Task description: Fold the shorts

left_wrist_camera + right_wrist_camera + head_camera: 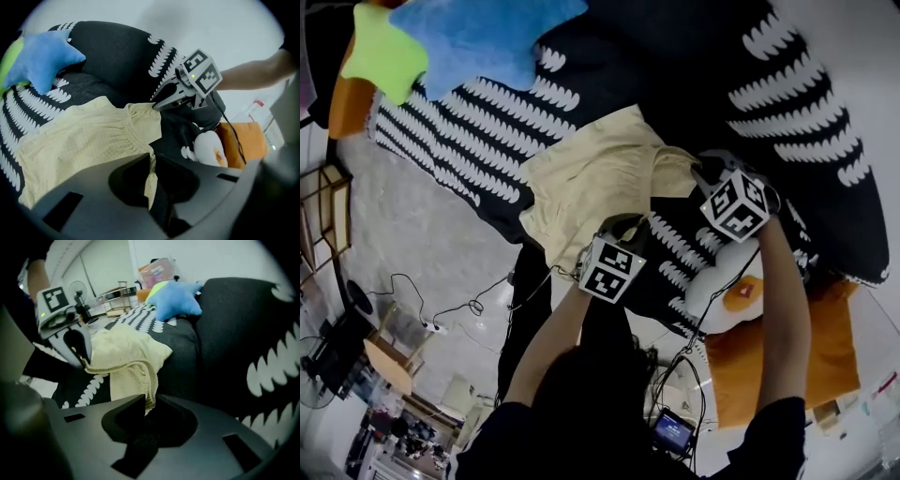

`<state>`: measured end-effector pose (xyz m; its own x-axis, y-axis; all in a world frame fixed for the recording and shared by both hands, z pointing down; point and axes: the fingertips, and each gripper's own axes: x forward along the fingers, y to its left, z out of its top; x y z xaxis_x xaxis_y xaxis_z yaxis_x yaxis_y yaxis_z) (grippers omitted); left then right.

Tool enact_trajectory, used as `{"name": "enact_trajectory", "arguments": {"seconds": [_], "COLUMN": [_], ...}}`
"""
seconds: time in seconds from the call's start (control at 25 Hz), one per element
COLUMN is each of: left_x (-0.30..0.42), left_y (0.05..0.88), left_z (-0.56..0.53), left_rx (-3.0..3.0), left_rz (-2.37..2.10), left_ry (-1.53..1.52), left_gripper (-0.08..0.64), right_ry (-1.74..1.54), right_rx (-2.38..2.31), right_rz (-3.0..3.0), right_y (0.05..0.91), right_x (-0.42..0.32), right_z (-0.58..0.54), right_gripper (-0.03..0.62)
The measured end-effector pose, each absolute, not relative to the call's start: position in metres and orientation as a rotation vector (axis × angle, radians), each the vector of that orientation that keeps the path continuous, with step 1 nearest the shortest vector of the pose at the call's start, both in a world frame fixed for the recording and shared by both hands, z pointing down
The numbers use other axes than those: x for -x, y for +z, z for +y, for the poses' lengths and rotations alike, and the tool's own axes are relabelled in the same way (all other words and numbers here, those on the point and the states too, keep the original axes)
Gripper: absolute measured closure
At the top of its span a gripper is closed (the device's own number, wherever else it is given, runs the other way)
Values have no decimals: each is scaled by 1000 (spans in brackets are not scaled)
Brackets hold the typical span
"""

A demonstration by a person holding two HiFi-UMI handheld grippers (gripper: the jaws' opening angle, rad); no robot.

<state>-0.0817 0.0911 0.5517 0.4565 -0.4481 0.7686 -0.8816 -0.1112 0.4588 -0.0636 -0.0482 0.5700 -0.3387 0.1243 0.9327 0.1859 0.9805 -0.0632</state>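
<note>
Both our arms reach forward. Our left gripper (607, 228) and right gripper (696, 169) tilt downward, each clamped on the shorts (591, 173).

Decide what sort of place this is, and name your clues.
Probably a living room, or a workroom furnished like one: a black-and-white patterned sofa, a blue star cushion on it, and cables trailing over the pale floor.
</note>
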Motion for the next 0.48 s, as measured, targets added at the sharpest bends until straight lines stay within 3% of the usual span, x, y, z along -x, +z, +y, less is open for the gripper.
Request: {"name": "enact_trajectory", "arguments": {"seconds": [0.48], "left_x": [44], "left_y": [493], "left_z": [207], "left_rx": [-1885], "left_rz": [-753], "left_ry": [457], "left_gripper": [518], "right_ry": [-698], "right_rx": [741], "right_rz": [-1644], "right_y": [519], "right_x": [15], "right_z": [66], "right_gripper": [515]}}
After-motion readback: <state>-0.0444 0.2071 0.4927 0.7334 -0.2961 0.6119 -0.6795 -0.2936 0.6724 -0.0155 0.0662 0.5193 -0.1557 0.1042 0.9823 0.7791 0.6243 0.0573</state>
